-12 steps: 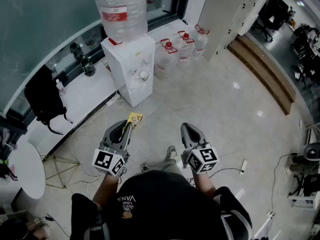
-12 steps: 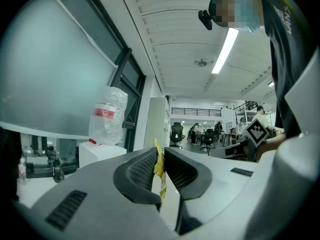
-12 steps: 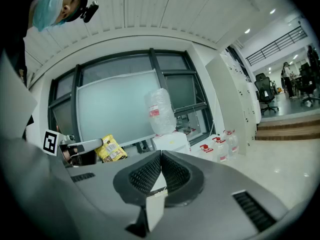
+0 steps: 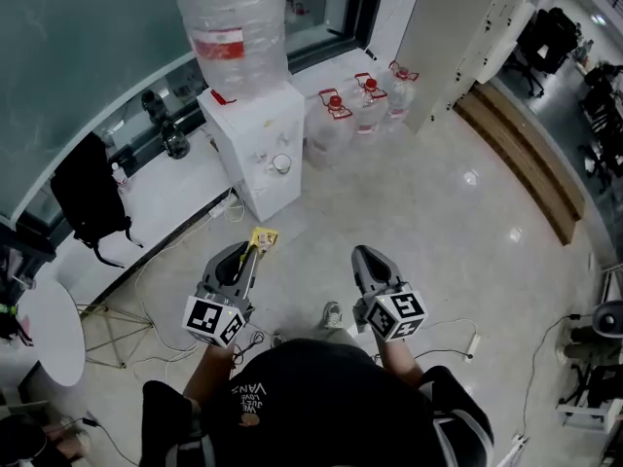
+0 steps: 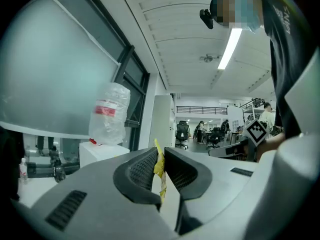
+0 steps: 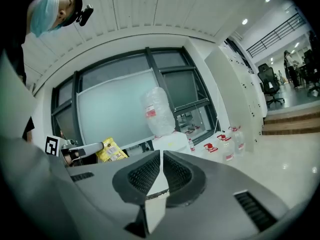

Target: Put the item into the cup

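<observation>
Over the last half second little had changed. In the head view the water dispenser [image 4: 255,144] and the spare bottles [image 4: 360,100] beside it sat slightly lower and closer in the frame. The person had apparently edged or leaned toward them, while both grippers kept their places in front of the body. The left gripper [image 4: 245,251] was still clamped on the yellow packet [image 4: 263,236], whose end stuck out past the tips over the floor [image 4: 438,222]. The left gripper view showed the thin packet [image 5: 159,165] pinched between the ribbed pads, and it had not slipped. The right gripper [image 4: 365,257] had its jaws pressed together with nothing between them, as its own view [image 6: 161,156] confirmed, so it looked to have no part in this stage. For the task, this read as the carry still under way: the item was secured but not yet near any cup. A small round thing [image 4: 281,163] on the dispenser's front might have been the cup, though it was too small to tell.
</observation>
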A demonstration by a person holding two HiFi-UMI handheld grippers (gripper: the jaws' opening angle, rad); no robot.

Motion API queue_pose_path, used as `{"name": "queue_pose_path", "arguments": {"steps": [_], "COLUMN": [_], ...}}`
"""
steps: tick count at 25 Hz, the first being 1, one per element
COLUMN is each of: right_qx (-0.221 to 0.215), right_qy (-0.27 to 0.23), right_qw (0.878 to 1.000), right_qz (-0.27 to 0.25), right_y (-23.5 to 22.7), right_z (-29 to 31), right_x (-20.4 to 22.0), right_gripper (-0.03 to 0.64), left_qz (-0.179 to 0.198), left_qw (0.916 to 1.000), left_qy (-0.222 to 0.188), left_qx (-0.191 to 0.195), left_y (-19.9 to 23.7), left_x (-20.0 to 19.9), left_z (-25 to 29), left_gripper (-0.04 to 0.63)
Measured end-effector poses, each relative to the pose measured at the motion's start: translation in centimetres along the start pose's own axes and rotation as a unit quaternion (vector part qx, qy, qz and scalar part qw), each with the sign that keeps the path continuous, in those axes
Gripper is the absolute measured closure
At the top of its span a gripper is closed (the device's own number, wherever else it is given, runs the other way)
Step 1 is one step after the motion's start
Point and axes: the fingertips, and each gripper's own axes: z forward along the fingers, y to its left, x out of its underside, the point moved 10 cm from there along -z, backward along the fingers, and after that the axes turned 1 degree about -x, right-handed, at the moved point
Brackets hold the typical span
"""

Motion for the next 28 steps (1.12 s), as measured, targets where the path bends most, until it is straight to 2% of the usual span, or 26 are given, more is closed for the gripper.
{"name": "queue_pose_path", "arguments": {"steps": [10, 15, 21, 28], "right_qx": [-0.071, -0.092, -0.094, -0.047], "right_qy": [0.028, 0.038, 0.043, 0.040], "right_qw": [0.997, 0.995, 0.995, 0.998], "right_qz": [-0.013, -0.025, -0.016, 0.004], "right_y": [-11.1, -14.4, -14.2, -13.3], "right_z": [4.6, 7.5, 12.5, 18.4], "right_x": [-4.8, -6.5, -6.6, -6.8], "right_gripper": [0.571, 0.571, 0.571, 0.570], "left_qz": [-0.004, 0.009, 0.022, 0.024], "left_qw": [0.9967, 0.9950, 0.9947, 0.9979], "left_qy": [-0.017, -0.013, 0.000, 0.027], "left_qx": [-0.080, -0.098, -0.100, -0.053], "left_y": [-2.6, -2.9, 2.1, 9.6], "left_x": [0.9, 0.9, 1.2, 1.8], "left_z": [9.8, 13.1, 16.1, 20.8], "left_gripper": [0.535, 0.535, 0.535, 0.535]}}
